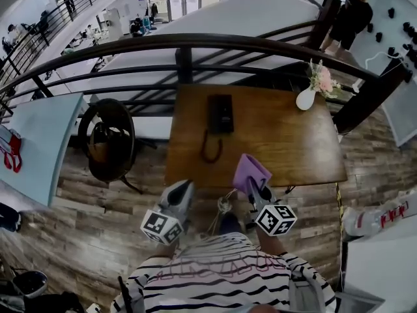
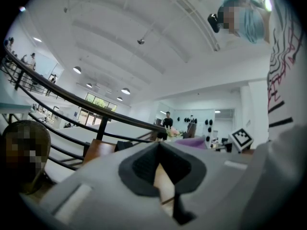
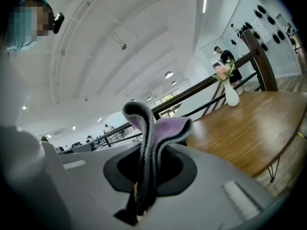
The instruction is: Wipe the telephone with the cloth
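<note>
left gripper [image 1: 184, 186] – jaws pressed together, nothing between them; it hangs just short of the near edge of the table [image 1: 293, 142]. right gripper [image 1: 255, 188] – jaws pinch a folded purple cloth [image 1: 250, 171], which stands up out of the jaws and overlaps the near table edge. telephone [image 1: 220, 113] – black, lies flat on the table toward its far edge, well apart from both grippers; its cord [image 1: 210, 147] loops toward the near side. white vase [image 1: 305, 99] with flowers stands at the far right corner. a dark railing [image 1: 182, 44] runs behind the table.
</note>
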`<state>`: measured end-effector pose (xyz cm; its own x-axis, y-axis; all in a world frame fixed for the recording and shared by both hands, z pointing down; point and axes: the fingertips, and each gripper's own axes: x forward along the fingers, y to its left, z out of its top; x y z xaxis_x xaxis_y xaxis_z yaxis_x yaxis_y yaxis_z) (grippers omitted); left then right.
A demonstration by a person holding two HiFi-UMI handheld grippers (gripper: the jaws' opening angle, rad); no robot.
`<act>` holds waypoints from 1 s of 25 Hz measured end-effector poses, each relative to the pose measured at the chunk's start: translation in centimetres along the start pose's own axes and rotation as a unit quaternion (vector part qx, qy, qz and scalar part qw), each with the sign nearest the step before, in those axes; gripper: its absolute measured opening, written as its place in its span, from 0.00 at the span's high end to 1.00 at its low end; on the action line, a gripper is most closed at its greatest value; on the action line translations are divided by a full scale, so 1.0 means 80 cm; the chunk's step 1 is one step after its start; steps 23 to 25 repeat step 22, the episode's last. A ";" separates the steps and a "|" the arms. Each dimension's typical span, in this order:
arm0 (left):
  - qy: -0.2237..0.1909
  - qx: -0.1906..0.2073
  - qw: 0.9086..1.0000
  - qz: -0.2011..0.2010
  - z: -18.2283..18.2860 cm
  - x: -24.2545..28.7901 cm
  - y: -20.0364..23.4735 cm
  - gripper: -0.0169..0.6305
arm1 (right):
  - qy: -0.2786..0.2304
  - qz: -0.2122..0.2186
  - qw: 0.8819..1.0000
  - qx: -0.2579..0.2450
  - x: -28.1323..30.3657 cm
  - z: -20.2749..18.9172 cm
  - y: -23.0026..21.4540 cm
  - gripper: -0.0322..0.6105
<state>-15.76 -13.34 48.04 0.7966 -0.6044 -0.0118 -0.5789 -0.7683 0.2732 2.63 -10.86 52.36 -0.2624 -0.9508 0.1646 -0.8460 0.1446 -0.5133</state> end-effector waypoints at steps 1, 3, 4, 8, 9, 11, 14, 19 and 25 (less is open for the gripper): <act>0.000 0.000 1.000 -0.001 0.000 -0.001 -0.001 0.97 | 0.000 -0.001 1.000 -0.001 -0.001 -0.001 0.001 0.90; -0.001 0.000 1.000 -0.003 0.000 -0.004 -0.001 0.97 | -0.001 -0.003 1.000 -0.001 -0.003 -0.003 0.003 0.90; -0.001 0.000 1.000 -0.003 0.001 -0.006 0.000 0.97 | -0.001 -0.003 1.000 0.000 -0.003 -0.004 0.004 0.90; -0.001 0.000 1.000 0.000 0.000 -0.009 0.002 0.97 | -0.003 -0.006 1.000 0.006 -0.004 -0.005 0.003 0.90; -0.001 0.000 1.000 0.001 0.000 -0.010 0.003 0.97 | -0.003 -0.006 1.000 0.007 -0.003 -0.005 0.004 0.90; -0.002 -0.001 1.000 0.002 0.000 -0.010 0.004 0.97 | -0.004 -0.006 1.000 0.009 -0.002 -0.005 0.004 0.90; -0.001 -0.003 1.000 0.002 -0.004 -0.009 0.005 0.97 | 0.000 -0.006 1.000 0.013 -0.001 -0.009 0.000 0.90; 0.002 -0.004 1.000 0.004 -0.007 -0.005 0.005 0.97 | 0.002 -0.006 1.000 0.023 0.001 -0.009 -0.005 0.90; 0.004 -0.007 1.000 0.005 -0.009 -0.004 0.005 0.97 | 0.002 -0.008 1.000 0.025 0.000 -0.009 -0.008 0.90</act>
